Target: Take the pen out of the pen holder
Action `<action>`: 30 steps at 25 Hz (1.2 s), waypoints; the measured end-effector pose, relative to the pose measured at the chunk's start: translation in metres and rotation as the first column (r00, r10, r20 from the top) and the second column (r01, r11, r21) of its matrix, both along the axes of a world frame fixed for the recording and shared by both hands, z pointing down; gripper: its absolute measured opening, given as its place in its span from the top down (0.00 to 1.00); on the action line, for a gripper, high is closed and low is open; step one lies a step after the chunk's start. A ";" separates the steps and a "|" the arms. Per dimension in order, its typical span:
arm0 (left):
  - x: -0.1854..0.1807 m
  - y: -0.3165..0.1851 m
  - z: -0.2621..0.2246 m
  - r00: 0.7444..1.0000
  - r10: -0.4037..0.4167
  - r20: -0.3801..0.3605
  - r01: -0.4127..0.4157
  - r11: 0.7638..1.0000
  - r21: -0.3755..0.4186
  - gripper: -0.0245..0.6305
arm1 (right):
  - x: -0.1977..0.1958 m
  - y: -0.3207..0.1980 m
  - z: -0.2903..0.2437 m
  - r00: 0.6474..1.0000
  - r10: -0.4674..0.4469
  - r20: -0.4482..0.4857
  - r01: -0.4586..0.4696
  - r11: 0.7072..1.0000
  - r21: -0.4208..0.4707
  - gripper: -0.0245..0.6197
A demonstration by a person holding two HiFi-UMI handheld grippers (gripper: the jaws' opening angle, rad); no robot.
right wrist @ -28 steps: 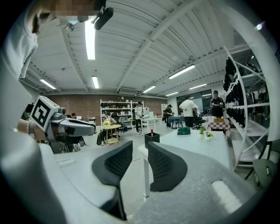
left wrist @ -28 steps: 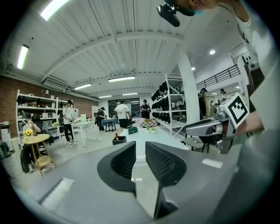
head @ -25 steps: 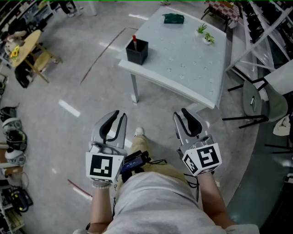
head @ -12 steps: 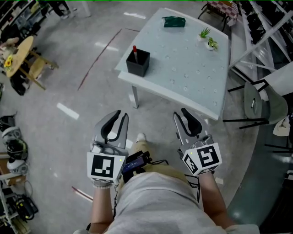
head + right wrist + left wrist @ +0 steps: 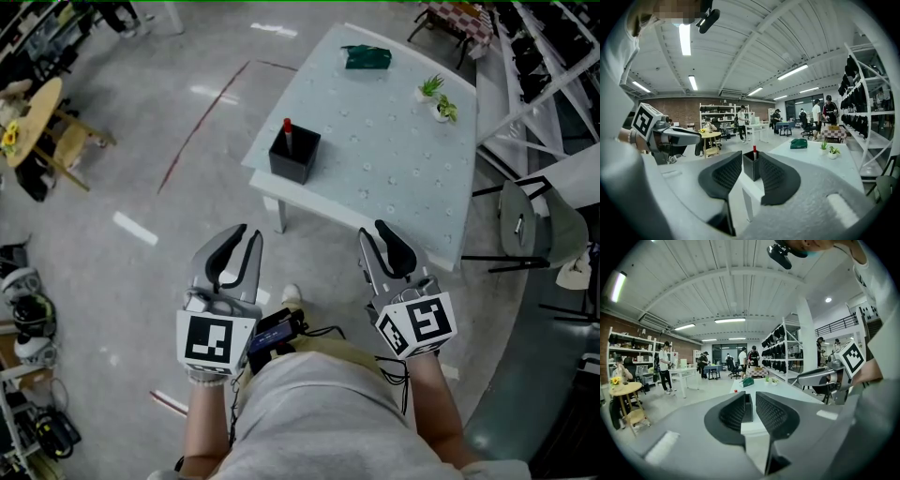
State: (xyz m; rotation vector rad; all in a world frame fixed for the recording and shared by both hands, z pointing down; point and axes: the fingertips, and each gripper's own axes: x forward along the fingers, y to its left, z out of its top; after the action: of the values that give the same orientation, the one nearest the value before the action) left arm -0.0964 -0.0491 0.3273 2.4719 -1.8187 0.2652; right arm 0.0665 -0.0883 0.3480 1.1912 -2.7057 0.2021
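From the head view: left gripper (image 5: pixel 247 235) and right gripper (image 5: pixel 372 232) short of the table (image 5: pixel 403 141), both released and empty. Red-capped pen (image 5: pixel 288 128) upright in black pen holder (image 5: pixel 293 156) by the table's near left corner. In the left gripper view: jaws slightly apart, gripping nothing. In the right gripper view: jaws apart, touching nothing, holder well beyond.

One pen (image 5: pixel 287 126), one pen holder (image 5: pixel 294 159), two plants (image 5: pixel 431 87).
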 end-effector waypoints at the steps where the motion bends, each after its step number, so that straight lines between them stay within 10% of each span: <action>1: -0.003 -0.005 -0.001 1.000 0.003 -0.001 -0.003 1.000 0.002 0.86 | -0.004 -0.004 0.000 1.000 0.001 -0.002 -0.001 1.000 0.000 0.79; 30: -0.032 -0.054 0.009 1.000 -0.020 -0.009 0.020 0.999 -0.038 0.86 | -0.030 -0.062 0.001 1.000 -0.015 -0.020 0.014 1.000 -0.023 0.78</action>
State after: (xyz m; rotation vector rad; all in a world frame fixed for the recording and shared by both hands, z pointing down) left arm -0.1284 -0.1034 0.3366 2.4245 -1.8166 0.2836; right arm 0.0363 -0.1506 0.3490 1.1610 -2.6864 0.2170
